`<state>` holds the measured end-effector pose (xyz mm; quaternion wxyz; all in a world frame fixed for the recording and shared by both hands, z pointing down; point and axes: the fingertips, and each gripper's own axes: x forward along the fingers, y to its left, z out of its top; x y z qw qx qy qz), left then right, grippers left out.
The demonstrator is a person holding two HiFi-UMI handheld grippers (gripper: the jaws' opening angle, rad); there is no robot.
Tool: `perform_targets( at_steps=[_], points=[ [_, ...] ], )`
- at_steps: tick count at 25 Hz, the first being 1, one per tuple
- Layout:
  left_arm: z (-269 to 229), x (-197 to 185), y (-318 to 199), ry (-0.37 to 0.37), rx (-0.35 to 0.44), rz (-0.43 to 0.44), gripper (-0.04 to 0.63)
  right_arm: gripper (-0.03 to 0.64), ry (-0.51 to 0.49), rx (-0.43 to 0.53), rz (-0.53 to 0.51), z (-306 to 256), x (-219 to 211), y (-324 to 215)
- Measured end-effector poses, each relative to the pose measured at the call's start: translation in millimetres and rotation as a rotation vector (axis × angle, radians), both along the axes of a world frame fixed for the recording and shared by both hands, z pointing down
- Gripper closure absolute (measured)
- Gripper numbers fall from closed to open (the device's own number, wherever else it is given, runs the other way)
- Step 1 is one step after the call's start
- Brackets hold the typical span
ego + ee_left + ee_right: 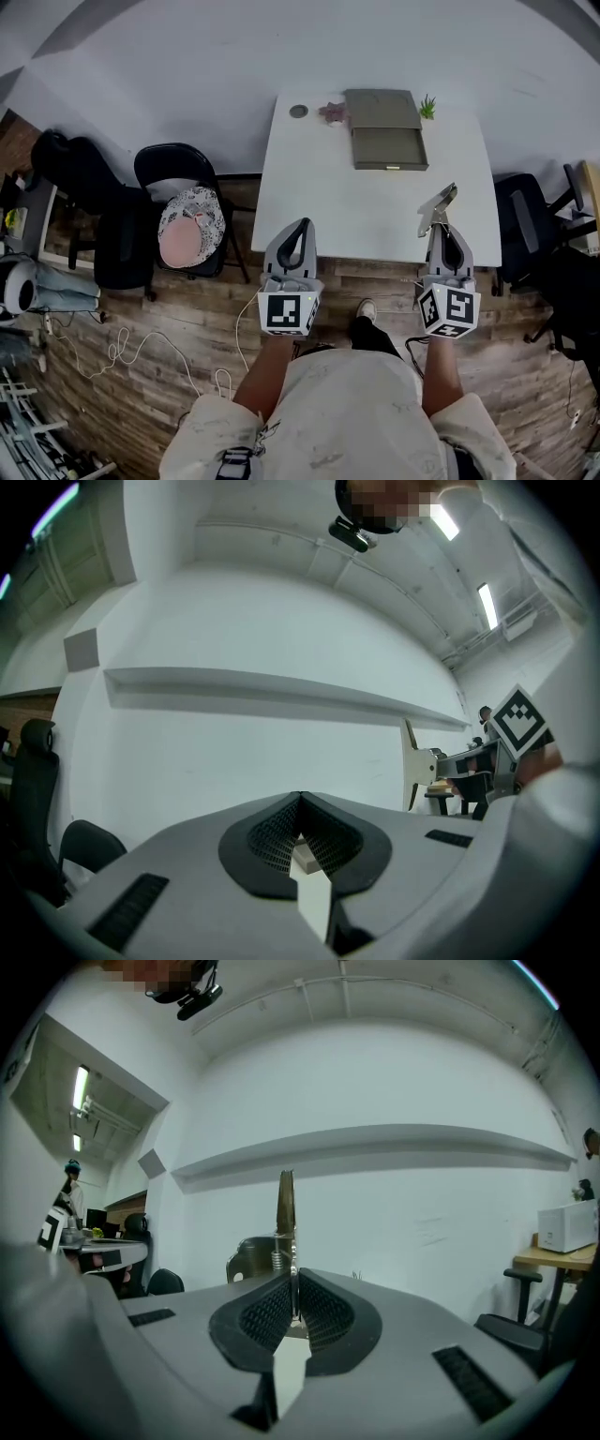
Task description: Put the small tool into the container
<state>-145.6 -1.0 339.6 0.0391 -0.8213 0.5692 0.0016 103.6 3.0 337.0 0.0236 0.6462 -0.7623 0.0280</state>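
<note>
the step in hand is judged to be the carry of the small tool (438, 208) to the container (389, 148). the tool is pinched between the jaws of the right gripper (441, 231), which are pressed tight on its lower part, and it is held above the near right edge of the white table (356, 216). the container lies at the far side of the table, well apart from the tool and a little to its left.

for a good result, the grip is best kept firm and the gripper level, since the tool stands up out of the jaws and could swing or slip if the pinch is eased early. the tool should be brought over the open tray part of the container, not over the flat lid part behind it, and let go only once it is low inside the walls. the small plant (427, 107) just right of the container is to be avoided.

the left gripper (300, 227) is held at the near left edge of the table, its jaws closed together with nothing between them; no part for it is foreseen.

the tool is seen as thin grey metal: edge-on in the right gripper view (285, 1206) it shows as a narrow upright blade, with a small coil spring and a rounded plate beside it. its exact kind cannot be told.
</note>
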Motion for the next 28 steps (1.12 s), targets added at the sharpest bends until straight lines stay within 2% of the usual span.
perform_targets(
  at_steps=[8,12,18,28],
  points=[
    [0,46,-47,-0.017,-0.015,-0.008,0.589,0.601,-0.020,-0.013,-0.011,5,44,-42],
    [1,67,-66,0.001,-0.023,-0.023,0.589,0.601,-0.040,-0.018,0.001,12,74,-59],
    [0,95,-93,-0.034,-0.018,-0.042,0.589,0.601,-0.068,-0.025,0.000,21,105,-86],
    [-8,115,-110,-0.061,0.012,-0.090,0.589,0.601,-0.100,0.002,-0.052,21,124,-120]
  ],
)
